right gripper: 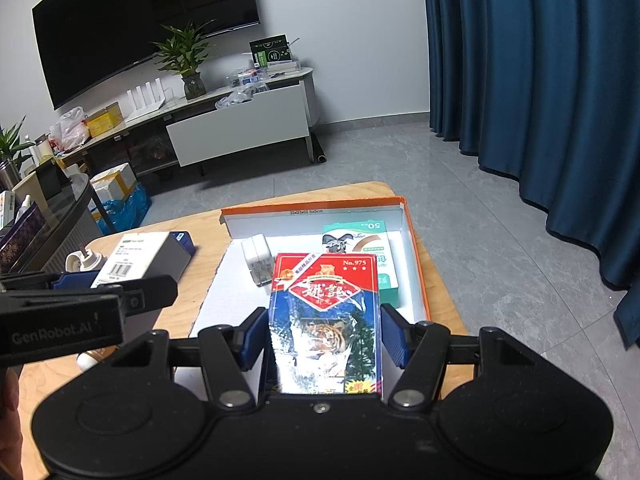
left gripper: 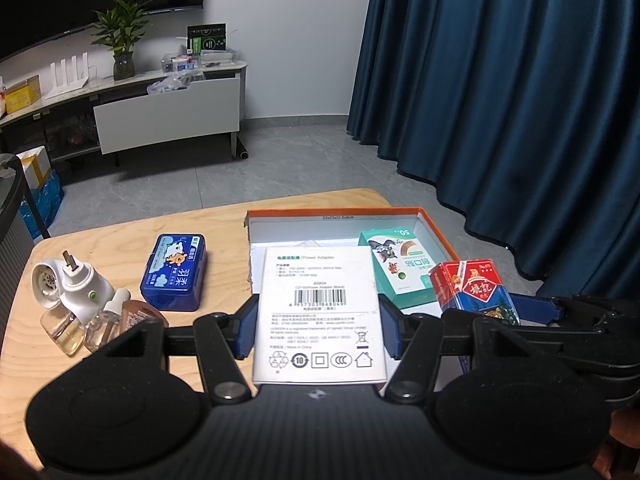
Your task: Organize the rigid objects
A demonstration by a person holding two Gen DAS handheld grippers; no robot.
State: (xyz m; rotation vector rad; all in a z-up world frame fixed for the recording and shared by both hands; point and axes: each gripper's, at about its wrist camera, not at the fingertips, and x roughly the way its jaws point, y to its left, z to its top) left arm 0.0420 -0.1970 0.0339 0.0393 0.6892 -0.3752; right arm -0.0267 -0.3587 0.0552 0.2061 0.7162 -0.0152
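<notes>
Left gripper [left gripper: 318,330] clamps a white adapter box [left gripper: 320,312]; right gripper [right gripper: 322,338] clamps a card pack [right gripper: 326,320], both above the orange tray [right gripper: 416,264], seemingly mid-placement; lowering and releasing likely follows

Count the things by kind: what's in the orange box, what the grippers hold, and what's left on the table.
In the orange box: 2, a green carton and a white plug.
Held: 2, the white adapter box and the playing-card box.
Left on the table: 4, the blue case, white plug-in device and two refill bottles.
Total: 8.
</notes>
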